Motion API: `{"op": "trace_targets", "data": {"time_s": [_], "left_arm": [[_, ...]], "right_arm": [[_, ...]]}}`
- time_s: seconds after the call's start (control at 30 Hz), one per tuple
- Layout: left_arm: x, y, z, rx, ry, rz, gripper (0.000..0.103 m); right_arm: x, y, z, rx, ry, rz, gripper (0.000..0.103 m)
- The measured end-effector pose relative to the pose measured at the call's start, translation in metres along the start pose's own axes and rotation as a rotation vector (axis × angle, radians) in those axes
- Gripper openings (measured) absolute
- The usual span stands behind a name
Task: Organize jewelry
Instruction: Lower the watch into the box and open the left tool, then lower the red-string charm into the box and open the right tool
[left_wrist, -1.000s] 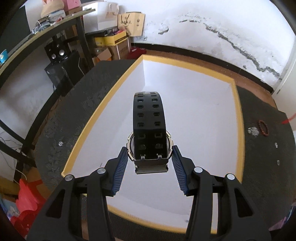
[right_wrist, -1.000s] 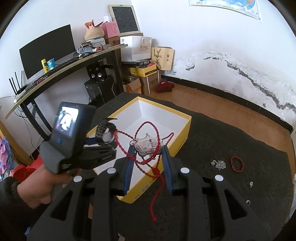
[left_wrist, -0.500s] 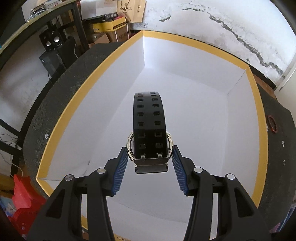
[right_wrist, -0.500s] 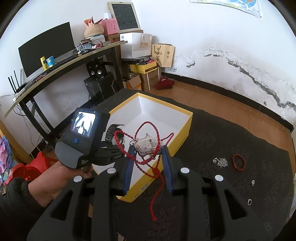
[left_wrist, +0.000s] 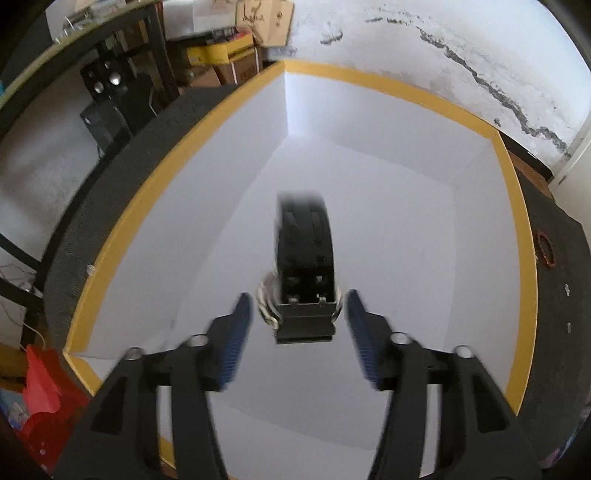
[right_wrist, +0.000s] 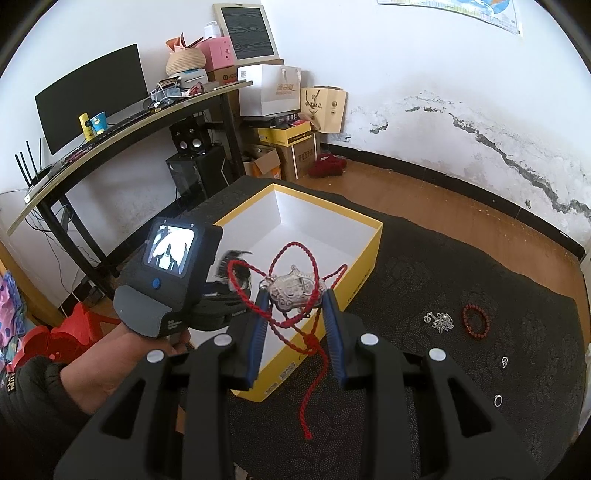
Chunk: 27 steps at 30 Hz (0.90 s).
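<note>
A black watch (left_wrist: 304, 251) with a perforated strap hangs blurred between the fingers of my left gripper (left_wrist: 296, 306), over the white floor of the yellow-rimmed box (left_wrist: 147, 206). The jaws are opening, and a gap shows between each blue pad and the watch case. In the right wrist view a hand holds the left gripper (right_wrist: 221, 295) at the box's (right_wrist: 364, 254) near left corner. My right gripper (right_wrist: 293, 299) is shut on a silver pendant (right_wrist: 295, 290), and its red cord (right_wrist: 314, 369) dangles below the fingers, above the box's near edge.
On the dark patterned mat (right_wrist: 443, 369) right of the box lie a silver chain (right_wrist: 439, 321), a red bead bracelet (right_wrist: 476, 321) and two small rings (right_wrist: 498, 400). A desk with a monitor (right_wrist: 92, 99) and stacked cartons stands behind, at the left.
The left gripper sank lower into the box, then its jaws spread and let go of the watch, which is now blurred. The right gripper and its pendant have not moved.
</note>
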<state>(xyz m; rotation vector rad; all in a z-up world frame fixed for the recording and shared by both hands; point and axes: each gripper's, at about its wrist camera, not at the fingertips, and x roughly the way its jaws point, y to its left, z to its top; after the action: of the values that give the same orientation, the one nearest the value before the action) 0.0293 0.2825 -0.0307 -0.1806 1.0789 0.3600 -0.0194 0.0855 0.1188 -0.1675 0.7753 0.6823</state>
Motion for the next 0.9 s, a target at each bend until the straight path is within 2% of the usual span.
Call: {"op": "trace_targets", "data": {"time_s": [0.03,0.23,0.3,0.37,0.43,0.67,0.9], "left_arm": [[-0.004,0.0,0.001,0.001,-0.024,0.016,0.08],[-0.011,0.002,-0.001,-0.024,-0.027,-0.008,0.081],[-0.02,0.005,-0.003,-0.043,-0.043,-0.015,0.081],[-0.032,0.01,-0.007,-0.067,-0.072,-0.011,0.087],[-0.043,0.011,-0.014,-0.085,-0.1,-0.01,0.088],[-0.075,0.019,-0.031,-0.106,-0.169,-0.003,0.092],[-0.073,0.038,-0.034,-0.14,-0.161,-0.026,0.092]], "right_arm": [[0.0,0.0,0.0,0.001,0.001,0.002,0.03],[0.001,0.001,0.0,-0.002,0.002,0.002,0.03],[0.003,0.002,-0.001,-0.004,0.007,0.003,0.03],[0.009,0.004,-0.001,-0.007,0.018,0.008,0.03],[0.016,0.008,-0.001,-0.017,0.028,0.008,0.03],[0.057,0.021,0.012,-0.041,0.079,0.001,0.03],[0.11,0.03,0.038,-0.056,0.132,-0.018,0.03]]}}
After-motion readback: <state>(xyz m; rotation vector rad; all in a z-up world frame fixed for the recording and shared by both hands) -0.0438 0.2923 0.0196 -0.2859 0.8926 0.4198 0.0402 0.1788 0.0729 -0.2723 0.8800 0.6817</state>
